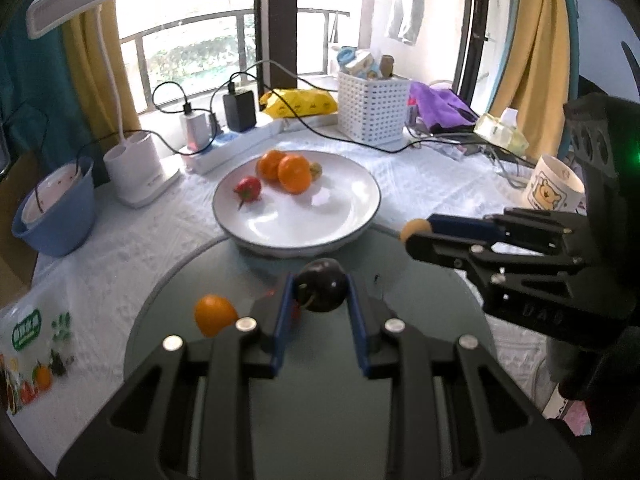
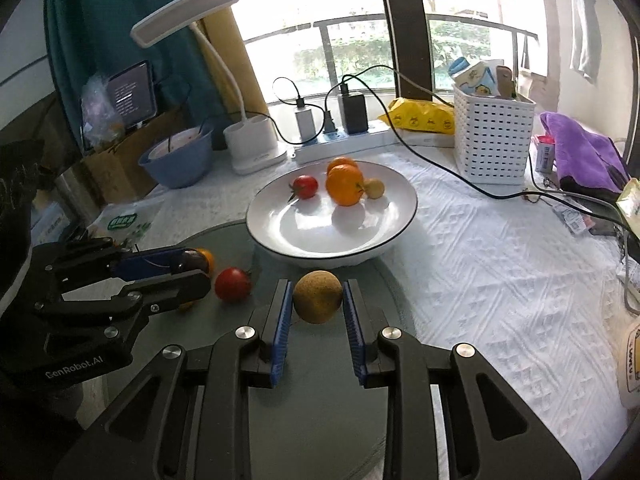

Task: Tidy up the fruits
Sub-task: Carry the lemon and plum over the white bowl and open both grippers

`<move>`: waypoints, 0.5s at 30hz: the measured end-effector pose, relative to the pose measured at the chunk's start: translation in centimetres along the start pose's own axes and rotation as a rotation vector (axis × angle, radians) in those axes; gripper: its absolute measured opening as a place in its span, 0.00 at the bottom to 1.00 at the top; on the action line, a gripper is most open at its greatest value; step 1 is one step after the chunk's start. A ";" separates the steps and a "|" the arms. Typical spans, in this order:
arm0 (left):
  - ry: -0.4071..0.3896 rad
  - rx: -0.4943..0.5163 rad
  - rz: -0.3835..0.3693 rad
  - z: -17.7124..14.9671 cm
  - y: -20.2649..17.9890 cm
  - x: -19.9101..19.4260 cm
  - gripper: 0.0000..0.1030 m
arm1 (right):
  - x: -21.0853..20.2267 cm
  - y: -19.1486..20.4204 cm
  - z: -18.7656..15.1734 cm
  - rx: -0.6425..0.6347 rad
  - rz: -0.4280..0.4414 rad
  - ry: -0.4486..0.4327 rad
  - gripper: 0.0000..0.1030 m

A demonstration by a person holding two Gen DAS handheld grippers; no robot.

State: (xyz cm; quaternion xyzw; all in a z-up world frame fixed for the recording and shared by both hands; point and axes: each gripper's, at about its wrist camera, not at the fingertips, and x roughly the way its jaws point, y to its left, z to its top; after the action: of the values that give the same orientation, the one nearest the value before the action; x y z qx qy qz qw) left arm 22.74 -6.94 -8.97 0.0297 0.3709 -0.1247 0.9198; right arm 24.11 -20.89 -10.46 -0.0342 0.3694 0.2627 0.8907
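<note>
My left gripper (image 1: 320,286) is shut on a dark purple plum (image 1: 321,285), held above the grey glass disc (image 1: 320,380). My right gripper (image 2: 318,298) is shut on a tan round fruit (image 2: 318,297); in the left wrist view that fruit (image 1: 415,229) shows at the right gripper's tip. Ahead stands a white plate (image 1: 320,224) holding two oranges (image 1: 295,173), a red tomato (image 1: 248,189) and a small yellowish fruit (image 2: 374,188). An orange (image 1: 215,314) and a red tomato (image 2: 233,283) lie on the disc. In the right wrist view the left gripper (image 2: 192,266) hovers left of the plate.
A white lace cloth (image 2: 500,260) covers the table. Behind the plate are a power strip with chargers (image 1: 224,140), a white lamp base (image 1: 140,172), a blue bowl (image 1: 56,212), a white basket (image 1: 372,106) and a purple cloth (image 2: 580,148). A bear mug (image 1: 554,190) stands at right.
</note>
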 end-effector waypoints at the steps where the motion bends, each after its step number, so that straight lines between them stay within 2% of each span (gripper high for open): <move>1: -0.001 0.002 -0.002 0.1 -0.1 0.1 0.27 | 0.1 -0.2 0.1 0.002 -0.001 0.000 0.27; 15: 0.000 0.004 -0.021 3.0 0.5 3.6 0.27 | 2.4 -1.9 2.3 0.013 -0.010 0.001 0.27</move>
State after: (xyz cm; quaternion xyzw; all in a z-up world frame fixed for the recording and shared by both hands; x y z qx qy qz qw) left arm 27.37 -7.59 -9.33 0.0275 0.3708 -0.1350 0.9184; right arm 27.92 -20.89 -10.70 -0.0306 0.3716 0.2558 0.8919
